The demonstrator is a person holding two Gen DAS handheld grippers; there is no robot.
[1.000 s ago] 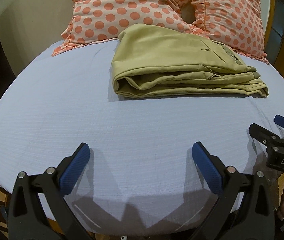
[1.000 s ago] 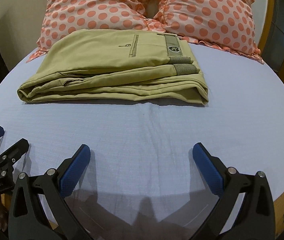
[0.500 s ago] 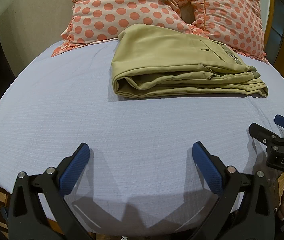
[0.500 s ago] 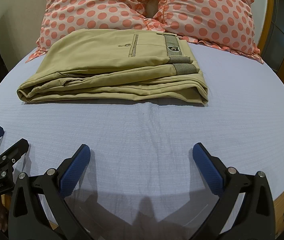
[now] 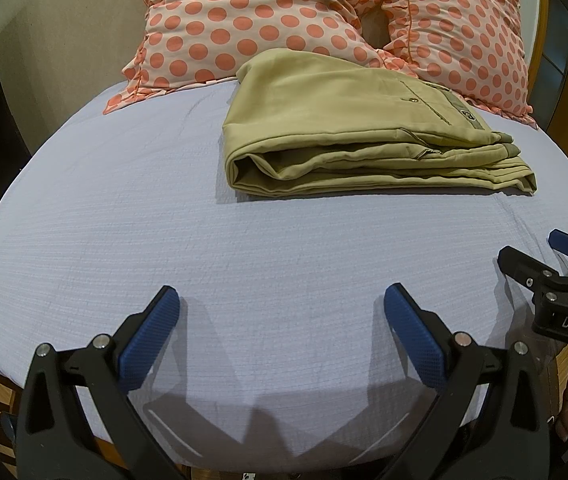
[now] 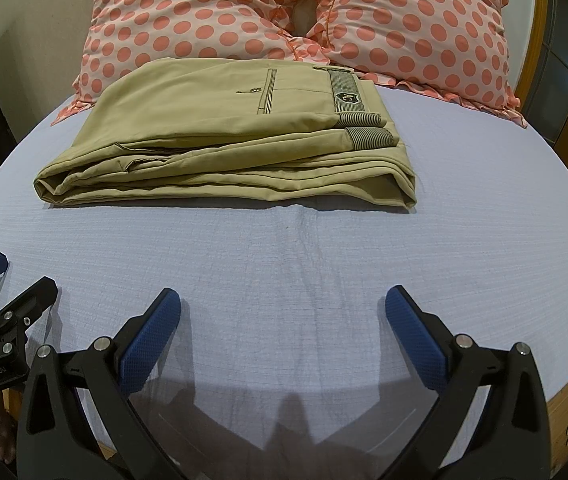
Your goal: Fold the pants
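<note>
The khaki pants (image 5: pixel 348 136) lie folded in a flat stack on the pale blue bed sheet (image 5: pixel 164 220), near the pillows; they also show in the right wrist view (image 6: pixel 236 140), with the striped waistband and back pocket on top. My left gripper (image 5: pixel 282 320) is open and empty, low over the sheet near the bed's front edge, well short of the pants. My right gripper (image 6: pixel 284 320) is open and empty too, beside the left one. Each gripper shows at the edge of the other's view: the right gripper (image 5: pixel 544 264) and the left gripper (image 6: pixel 8 284).
Two pink pillows with orange dots (image 5: pixel 252 20) (image 6: pixel 412 20) lean at the head of the bed behind the pants. A wooden bed frame (image 6: pixel 564 396) runs along the front edge. A wall (image 5: pixel 64 32) stands at the left, a door frame (image 6: pixel 544 60) at the right.
Both grippers have drawn back very slightly from the pants. The pants have not moved, and both grippers stay open.
</note>
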